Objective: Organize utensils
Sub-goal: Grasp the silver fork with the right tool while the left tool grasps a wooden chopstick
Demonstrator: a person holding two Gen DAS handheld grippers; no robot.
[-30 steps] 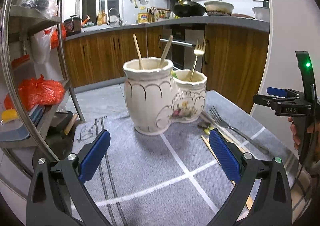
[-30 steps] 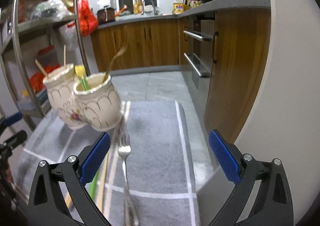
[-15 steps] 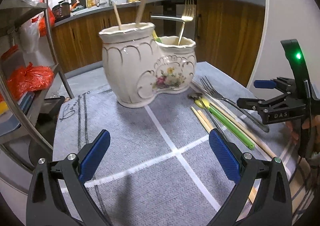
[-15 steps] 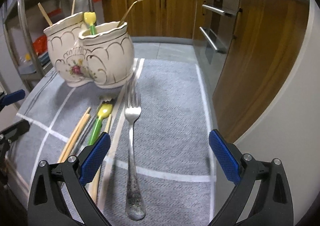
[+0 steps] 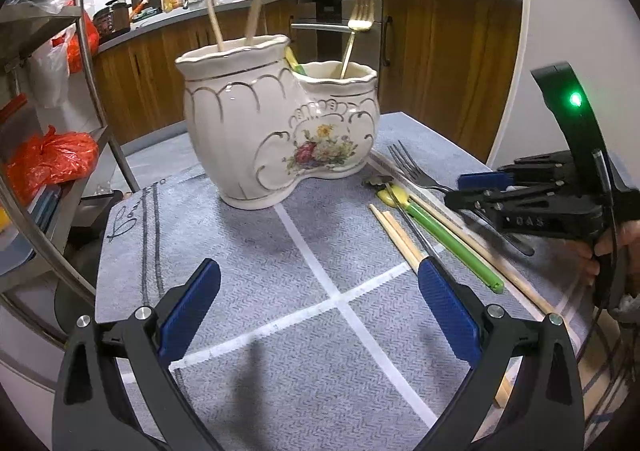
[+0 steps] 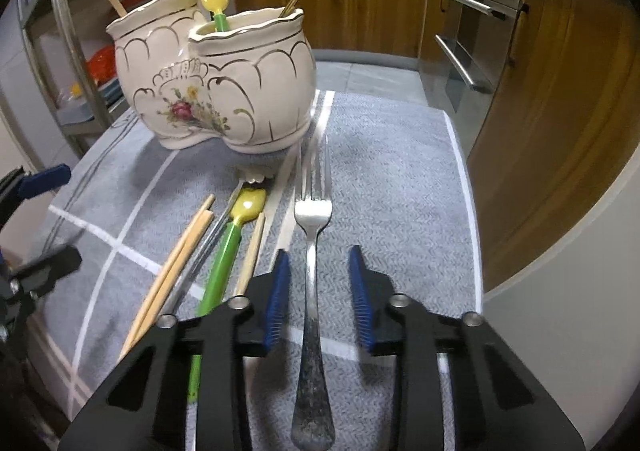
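Observation:
A cream two-pot ceramic holder (image 5: 276, 131) (image 6: 216, 83) stands on a grey mat and holds chopsticks, a gold fork (image 5: 354, 35) and a green-handled spoon. On the mat lie a silver fork (image 6: 312, 291) (image 5: 416, 175), a green-handled yellow spoon (image 6: 230, 247) (image 5: 444, 239), wooden chopsticks (image 6: 176, 271) and a thin metal utensil. My right gripper (image 6: 318, 293) is low over the silver fork, its jaws partly closed either side of the handle with gaps. It shows at the right of the left wrist view (image 5: 520, 199). My left gripper (image 5: 320, 315) is wide open and empty above the mat.
The grey mat (image 5: 280, 331) covers a small table with edges close on all sides. A metal shelf rack with red bags (image 5: 48, 159) stands at the left. Wooden kitchen cabinets and an oven (image 6: 468, 51) are behind, and a white wall is at the right.
My right gripper has dropped over the silver fork and its jaws have narrowed around the handle. My left gripper has moved closer to the mat and holder, still open.

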